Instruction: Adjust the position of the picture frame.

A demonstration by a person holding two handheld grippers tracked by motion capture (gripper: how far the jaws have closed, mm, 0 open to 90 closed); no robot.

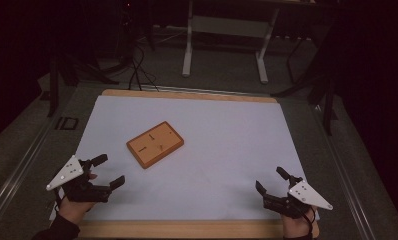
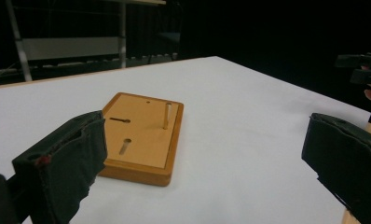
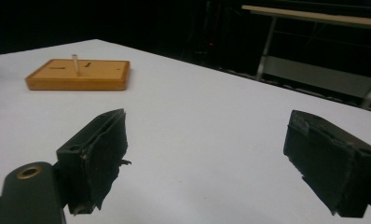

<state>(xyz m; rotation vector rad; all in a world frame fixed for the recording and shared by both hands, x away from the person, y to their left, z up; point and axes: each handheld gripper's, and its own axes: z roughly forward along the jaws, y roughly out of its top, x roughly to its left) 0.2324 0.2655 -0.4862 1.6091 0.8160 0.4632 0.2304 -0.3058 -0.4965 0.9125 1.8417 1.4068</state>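
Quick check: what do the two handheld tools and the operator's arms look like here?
Both are black two-jaw units. The left tool and right tool each carry a pale grey three-cornered plate on top, dotted with small dark marks. Close up, the jaw pads are matt black with ragged, worn edges, and a brass-coloured ring sits on the right tool's body. A dark sleeve covers the left forearm.

Both grippers, left (image 1: 107,171) and right (image 1: 271,181), are black with padded jaws; each carries a grey triangular plate, apparently dotted with screws.

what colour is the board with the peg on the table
The board is orange-brown wood with a paler top panel; its peg is light, pale wood. The left gripper view shows it best.
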